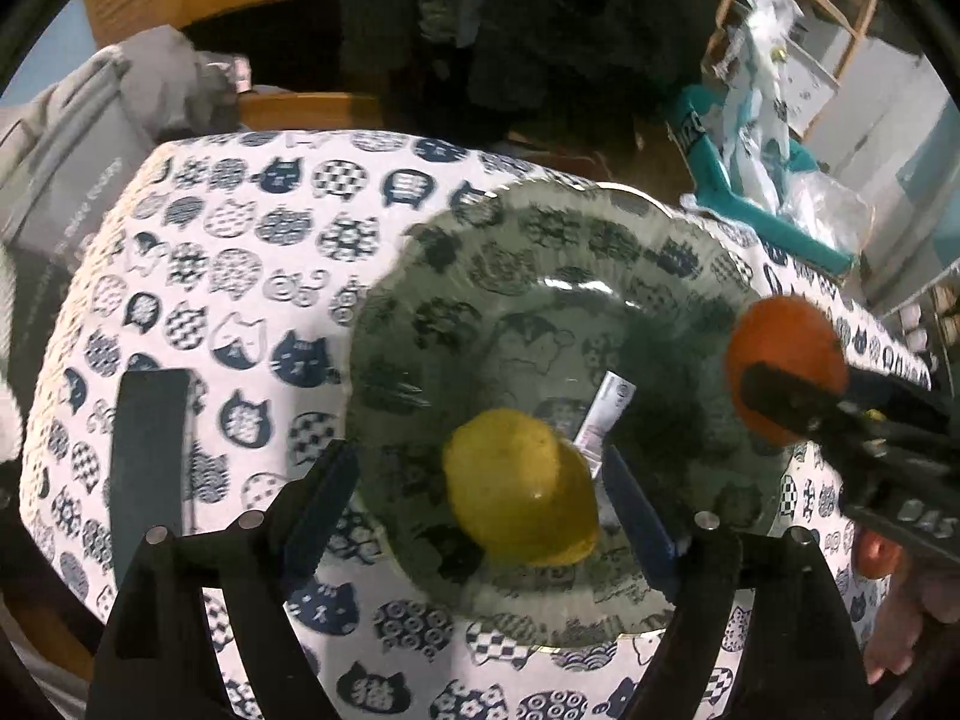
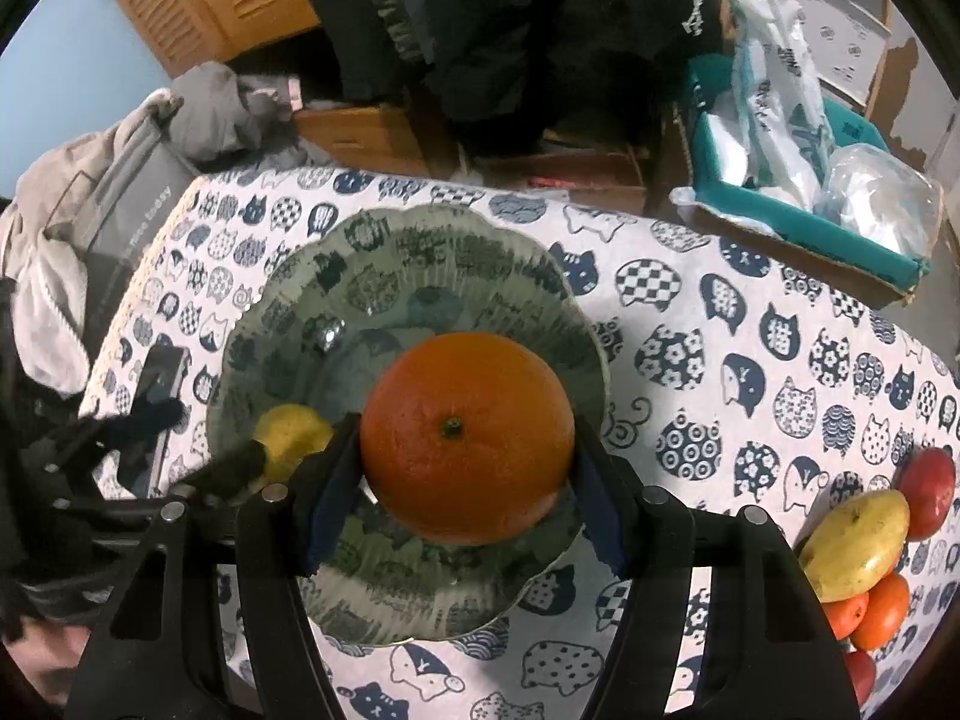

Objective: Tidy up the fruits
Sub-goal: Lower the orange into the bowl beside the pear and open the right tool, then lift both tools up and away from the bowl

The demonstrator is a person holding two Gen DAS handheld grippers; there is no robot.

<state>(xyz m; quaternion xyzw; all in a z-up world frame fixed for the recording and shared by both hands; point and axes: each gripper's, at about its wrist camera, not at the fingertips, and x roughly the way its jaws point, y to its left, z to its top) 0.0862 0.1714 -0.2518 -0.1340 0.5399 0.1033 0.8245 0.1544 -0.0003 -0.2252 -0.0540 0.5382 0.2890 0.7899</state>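
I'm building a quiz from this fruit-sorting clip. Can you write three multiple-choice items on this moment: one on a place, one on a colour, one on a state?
1. Where does the yellow lemon lie?
A. in the scalloped clear glass plate
B. on the teal tray
C. on the floor

2. What colour is the round fruit in the right gripper?
A. green
B. orange
C. purple

3. How does the left gripper stand?
A. clamped on the lemon
B. open, with the lemon between its fingers
C. shut on a spoon

Answers:
1 A: both views show the lemon inside the plate's rim.
2 B: the round orange fills the space between the right gripper's fingers, which press on its sides.
3 B: in the left wrist view a gap shows between the lemon and the left finger, so the lemon is not clamped.
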